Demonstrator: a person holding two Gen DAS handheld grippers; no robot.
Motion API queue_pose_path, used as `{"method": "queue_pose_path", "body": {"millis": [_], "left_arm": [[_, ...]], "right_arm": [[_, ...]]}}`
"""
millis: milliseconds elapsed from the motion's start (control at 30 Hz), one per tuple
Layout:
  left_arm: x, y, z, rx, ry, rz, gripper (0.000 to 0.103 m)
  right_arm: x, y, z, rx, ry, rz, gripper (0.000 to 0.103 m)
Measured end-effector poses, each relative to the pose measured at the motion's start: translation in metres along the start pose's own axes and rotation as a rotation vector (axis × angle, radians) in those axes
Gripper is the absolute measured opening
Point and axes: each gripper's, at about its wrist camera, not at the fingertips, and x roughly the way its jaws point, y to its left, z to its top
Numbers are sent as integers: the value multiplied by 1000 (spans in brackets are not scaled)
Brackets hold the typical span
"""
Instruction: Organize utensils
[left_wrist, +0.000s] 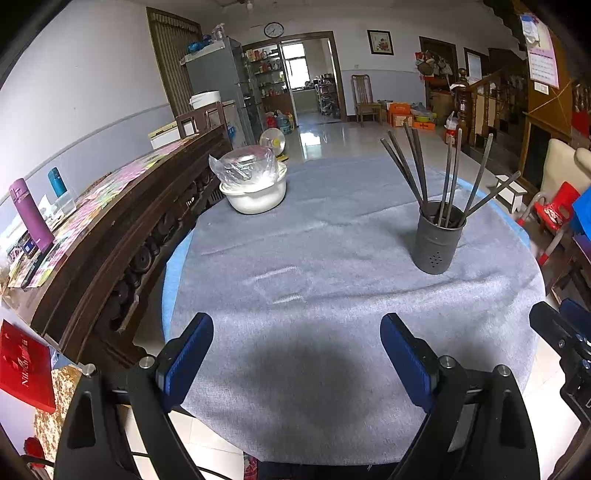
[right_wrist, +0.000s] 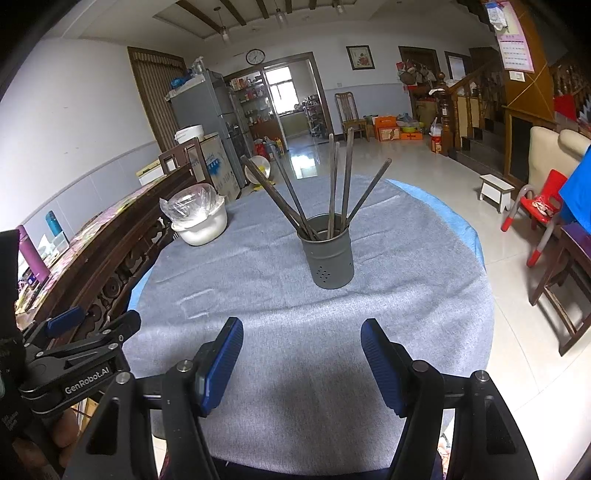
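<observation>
Left gripper (left_wrist: 296, 354) sits nearest the lens, blue pads spread wide, nothing between them, hovering over the near edge of the grey tablecloth (left_wrist: 332, 258). Right gripper (right_wrist: 302, 360) likewise spread, a bit narrower, empty, above the same cloth. Each shows at the edge of the other's view, side by side. Grey perforated utensil holder (right_wrist: 330, 254) stands upright mid-table, well ahead of both, closer to the right one. Dark chopsticks (right_wrist: 334, 184) already stand in it, fanned out and leaning on the rim. White bowl (left_wrist: 255, 195) with a plastic-wrapped dish on top sits far left on the table, beside the wooden sideboard (left_wrist: 129, 229).
</observation>
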Motion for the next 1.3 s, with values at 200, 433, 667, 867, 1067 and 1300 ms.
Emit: {"method": "queue_pose_path", "body": {"millis": [200, 433, 667, 867, 1067, 1300], "left_arm": [[3, 6, 1, -9, -1, -6, 92], [6, 13, 2, -23, -2, -18, 92], [7, 24, 2, -41, -4, -33, 92], [7, 31, 1, -49, -10, -44, 92], [6, 39, 0, -58, -16, -53, 92], [2, 48, 1, -57, -27, -59, 92]], "right_arm": [[0, 7, 3, -9, -11, -8, 71], [0, 16, 6, -20, -16, -21, 71], [-2, 24, 8, -30, -23, -37, 71], [-3, 33, 8, -39, -28, -48, 71], [-6, 41, 9, -48, -39, -58, 71], [-9, 47, 12, -42, -60, -74, 71]]}}
